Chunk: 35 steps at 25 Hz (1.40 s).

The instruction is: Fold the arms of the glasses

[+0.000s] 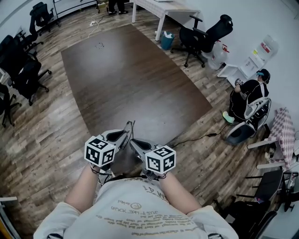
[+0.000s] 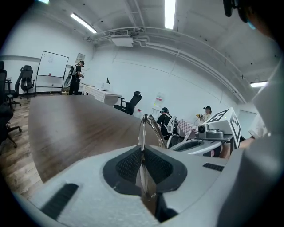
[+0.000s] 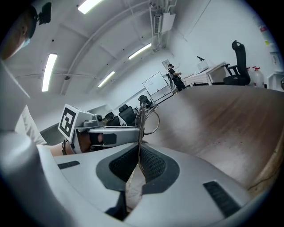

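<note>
The glasses (image 1: 130, 127) are thin wire-framed ones, held in the air over the near edge of the brown table (image 1: 126, 74), close to the person's chest. My left gripper (image 1: 125, 134) is shut on a thin wire part of the glasses (image 2: 143, 131), which stands up from between its pads (image 2: 129, 165). My right gripper (image 1: 134, 142) is shut on another thin part; the glasses (image 3: 142, 116) rise from its pads (image 3: 151, 163), with a round rim looping to the right. The two grippers' tips almost meet, and each shows in the other's view: the right gripper (image 2: 202, 144) and the left gripper (image 3: 111, 135).
Black office chairs (image 1: 21, 70) stand along the left. At the right a person (image 1: 250, 95) sits beside more chairs. A white desk (image 1: 161, 9) and a blue bin (image 1: 166, 41) are at the far end. A cable (image 1: 196, 137) runs on the wooden floor.
</note>
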Each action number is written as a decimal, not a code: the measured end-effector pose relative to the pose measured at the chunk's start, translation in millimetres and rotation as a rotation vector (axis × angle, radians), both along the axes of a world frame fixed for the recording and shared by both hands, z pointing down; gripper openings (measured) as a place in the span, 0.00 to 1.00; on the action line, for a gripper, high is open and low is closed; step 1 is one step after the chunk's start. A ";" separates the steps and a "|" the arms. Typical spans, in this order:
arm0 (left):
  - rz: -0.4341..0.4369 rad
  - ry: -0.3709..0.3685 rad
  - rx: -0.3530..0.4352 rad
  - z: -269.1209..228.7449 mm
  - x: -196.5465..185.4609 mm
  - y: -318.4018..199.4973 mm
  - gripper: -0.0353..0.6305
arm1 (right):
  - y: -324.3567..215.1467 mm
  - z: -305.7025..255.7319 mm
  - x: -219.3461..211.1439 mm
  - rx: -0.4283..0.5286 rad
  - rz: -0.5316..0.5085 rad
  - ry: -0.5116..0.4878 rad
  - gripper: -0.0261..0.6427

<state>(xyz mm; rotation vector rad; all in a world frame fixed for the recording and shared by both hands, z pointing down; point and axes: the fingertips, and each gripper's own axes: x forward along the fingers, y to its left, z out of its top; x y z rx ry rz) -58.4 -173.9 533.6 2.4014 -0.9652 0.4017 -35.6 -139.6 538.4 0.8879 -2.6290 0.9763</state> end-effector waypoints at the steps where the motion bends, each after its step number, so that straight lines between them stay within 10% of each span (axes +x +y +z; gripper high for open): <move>1: 0.003 0.002 0.002 -1.1 0.8 0.3 0.11 | 0.5 -0.6 -1.0 0.000 -0.002 -0.006 0.08; 27: -0.018 0.473 -0.191 -27.5 -0.2 8.8 0.11 | 10.7 -37.8 -8.6 -0.027 -0.084 -0.331 0.07; 35: -0.023 0.518 -0.184 -34.9 -0.9 3.9 0.10 | 11.2 -44.5 -7.6 0.011 -0.100 -0.363 0.16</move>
